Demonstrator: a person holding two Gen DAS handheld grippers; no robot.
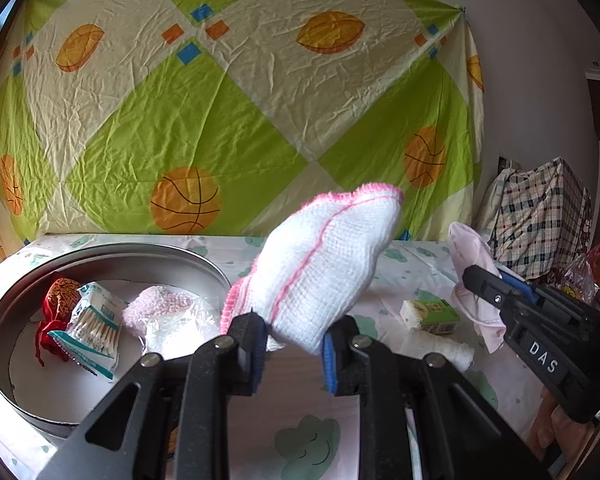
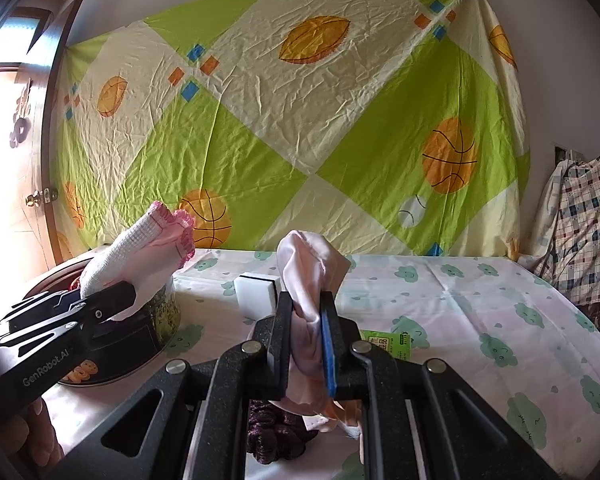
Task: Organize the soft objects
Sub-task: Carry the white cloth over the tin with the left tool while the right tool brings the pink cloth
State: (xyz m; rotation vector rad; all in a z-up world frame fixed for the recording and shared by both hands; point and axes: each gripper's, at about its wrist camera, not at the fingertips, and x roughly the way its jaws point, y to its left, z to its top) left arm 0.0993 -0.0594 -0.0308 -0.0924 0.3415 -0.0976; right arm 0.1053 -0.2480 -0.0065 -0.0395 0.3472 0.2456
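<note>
The left gripper has its jaws clenched on a white cloth standing upward, and the round tin lies just left. The right gripper grasps a pink cloth, farther away.

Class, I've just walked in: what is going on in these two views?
A person holds a gripper in each hand above a table. The left gripper is shut on a white mesh cloth; the right gripper is shut on a pale pink cloth. A round tin at the left already holds cotton swabs.
</note>
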